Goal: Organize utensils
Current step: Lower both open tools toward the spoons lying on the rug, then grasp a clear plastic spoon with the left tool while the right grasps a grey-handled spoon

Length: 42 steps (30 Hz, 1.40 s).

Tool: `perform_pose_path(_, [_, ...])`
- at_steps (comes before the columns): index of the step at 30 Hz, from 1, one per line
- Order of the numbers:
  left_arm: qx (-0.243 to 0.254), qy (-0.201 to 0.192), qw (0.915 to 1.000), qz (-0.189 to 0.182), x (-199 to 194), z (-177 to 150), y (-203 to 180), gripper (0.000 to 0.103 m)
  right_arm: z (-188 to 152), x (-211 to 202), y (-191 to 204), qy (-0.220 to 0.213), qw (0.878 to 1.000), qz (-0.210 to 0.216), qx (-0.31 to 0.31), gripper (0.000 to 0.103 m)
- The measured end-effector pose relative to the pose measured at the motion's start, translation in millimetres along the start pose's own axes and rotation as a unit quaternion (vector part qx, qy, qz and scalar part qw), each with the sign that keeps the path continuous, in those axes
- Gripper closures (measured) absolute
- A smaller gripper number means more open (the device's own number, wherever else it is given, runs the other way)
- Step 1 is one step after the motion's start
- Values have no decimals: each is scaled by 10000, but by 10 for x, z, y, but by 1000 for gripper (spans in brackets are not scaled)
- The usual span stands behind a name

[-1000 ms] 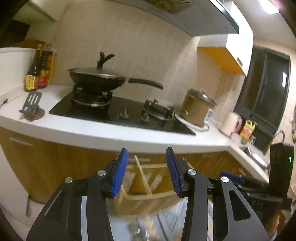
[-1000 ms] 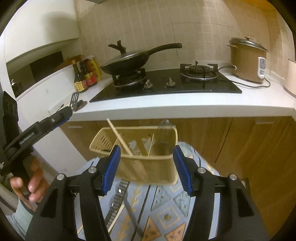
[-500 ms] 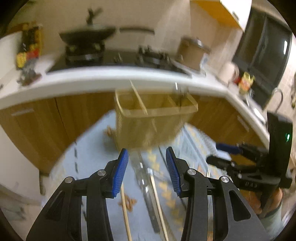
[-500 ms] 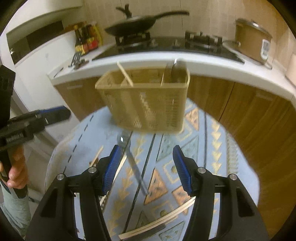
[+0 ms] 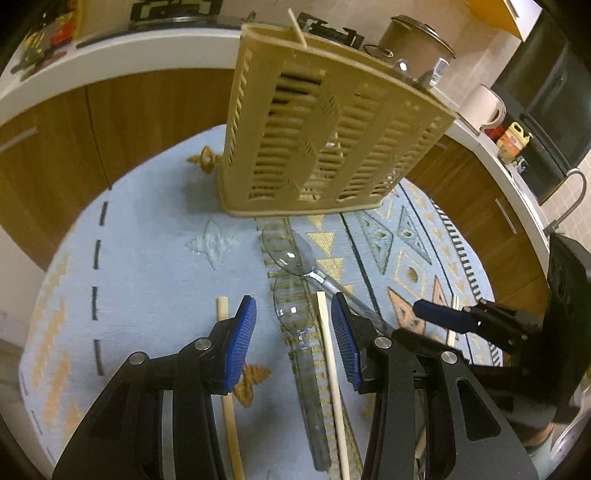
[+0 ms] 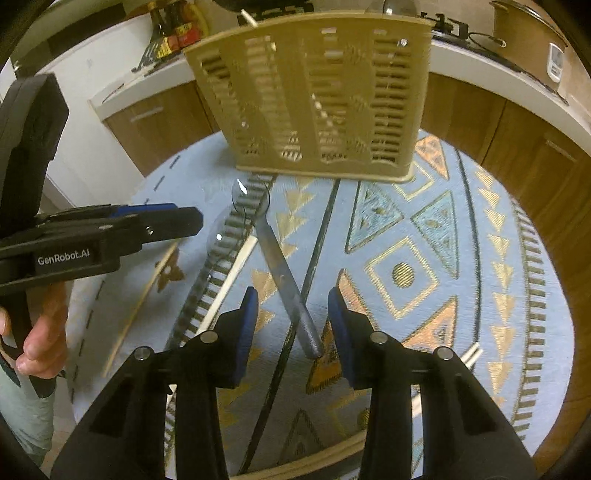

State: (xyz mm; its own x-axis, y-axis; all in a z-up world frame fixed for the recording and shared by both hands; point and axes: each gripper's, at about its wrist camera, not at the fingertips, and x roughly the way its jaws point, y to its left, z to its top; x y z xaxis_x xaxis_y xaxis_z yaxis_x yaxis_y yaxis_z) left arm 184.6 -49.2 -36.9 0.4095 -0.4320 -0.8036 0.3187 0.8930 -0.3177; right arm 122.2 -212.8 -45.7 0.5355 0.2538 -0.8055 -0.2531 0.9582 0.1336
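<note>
A tan slotted utensil basket stands on a patterned blue cloth; it also shows in the right wrist view, with a chopstick and a spoon sticking out of its top. A metal spoon lies in front of it, its handle reaching between my right fingers. A clear plastic spoon and wooden chopsticks lie between and beside my left fingers. My left gripper is open and empty above them. My right gripper is open, straddling the metal spoon's handle end.
The cloth covers a round table. More chopsticks lie at the left and near the right edge. Wooden cabinets and a white counter with stove, rice cooker and sauce bottles stand behind.
Both grippers have tilted down from the counter toward the table. The basket and the loose utensils now fill the views, and both grippers have come closer to them.
</note>
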Motion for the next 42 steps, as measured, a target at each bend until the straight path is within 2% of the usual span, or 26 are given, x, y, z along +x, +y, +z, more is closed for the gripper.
perform_pose_path(3, [-11, -55, 10000, 29, 62, -18, -21, 63, -42, 77, 22, 42, 10000, -38, -48, 68])
perform_pose_path(7, [10, -155, 9999, 43, 101, -48, -59, 63, -115, 151, 63, 28, 9995, -236, -200, 73])
perform_pose_path(11, [-20, -201, 9998, 52, 135, -51, -68, 63, -173, 159, 143, -58, 9979, -514, -382, 83])
perform_pose_path(12, [-28, -191, 9998, 46, 151, -49, -69, 63, -189, 153, 145, -64, 9977, -552, -395, 90])
perform_pose_path(20, [-53, -70, 10000, 20, 314, -64, -96, 63, -409, 9, 99, -90, 9982, -593, -83, 92])
perform_pose_path(28, [127, -133, 9992, 354, 392, -44, -207, 63, -567, -110, 83, 96, 9975, -612, 348, 92])
perform_pose_path(31, [173, -130, 9988, 444, 406, -35, -226, 63, -585, -139, 50, 203, 9975, -396, 545, 92])
perform_pose_path(33, [192, -123, 9986, 473, 425, -27, -244, 63, -546, -151, -24, 304, 9969, -130, 719, 88])
perform_pose_path(35, [191, -112, 9986, 476, 413, -17, -231, 63, -454, -168, -82, 317, 9961, -84, 817, 75])
perform_pose_path(37, [198, -103, 9981, 578, 428, 1, -236, 67, -329, -190, -126, 232, 9967, -92, 776, 50])
perform_pose_path(38, [214, -104, 9975, 659, 437, 4, -238, 72, -260, -197, -152, 176, 9968, -140, 762, 50])
perform_pose_path(42, [371, -73, 9962, 789, 447, 15, -268, 72, -58, -93, -250, 314, 9958, -112, 852, 50])
